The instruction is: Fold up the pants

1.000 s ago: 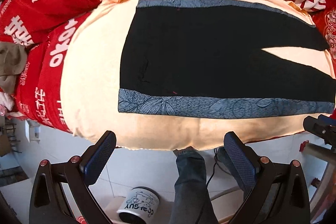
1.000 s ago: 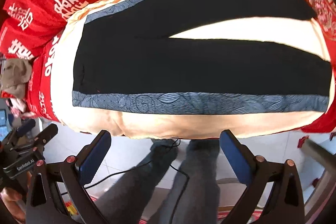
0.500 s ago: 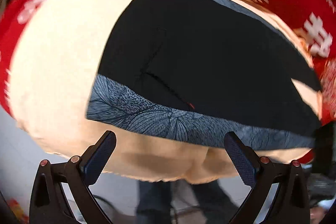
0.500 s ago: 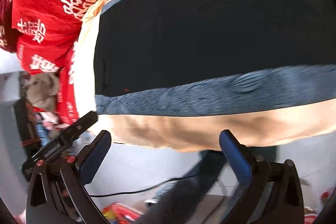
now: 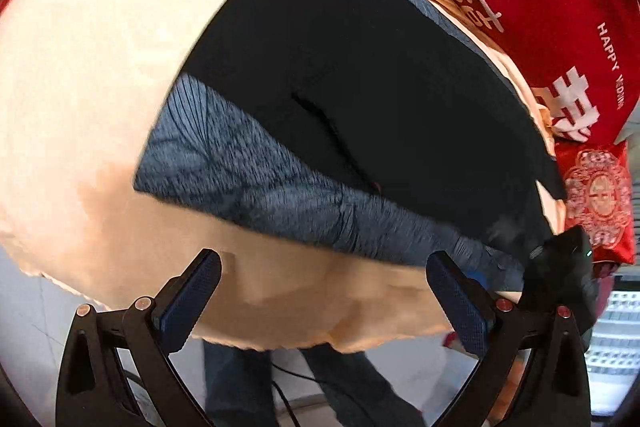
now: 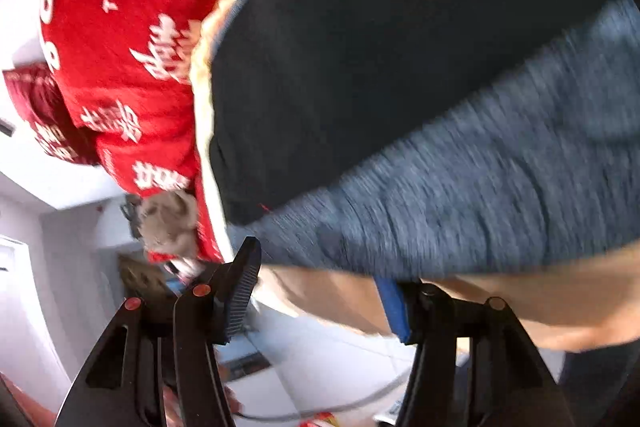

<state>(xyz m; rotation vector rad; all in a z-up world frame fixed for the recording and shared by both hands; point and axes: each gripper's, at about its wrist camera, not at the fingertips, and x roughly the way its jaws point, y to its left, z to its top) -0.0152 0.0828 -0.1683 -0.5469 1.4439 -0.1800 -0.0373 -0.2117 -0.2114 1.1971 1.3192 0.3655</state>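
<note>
My left gripper [image 5: 320, 303] hangs released over the near band [image 5: 256, 183] of the pants [image 5: 360, 75], which lie flat on the peach sheet [image 5: 92, 75]. My right gripper [image 6: 320, 291] is closing at that band, pinching nothing yet. I should catch only the hem, both sides level. Red bedding [image 5: 540, 7] lies beyond; pale floor [image 5: 24, 315] below.

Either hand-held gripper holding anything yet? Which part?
Nothing held. Left hand-held gripper open, short of the pants; right hand-held gripper closing at their grey side stripe, pads not yet pressing.
</note>
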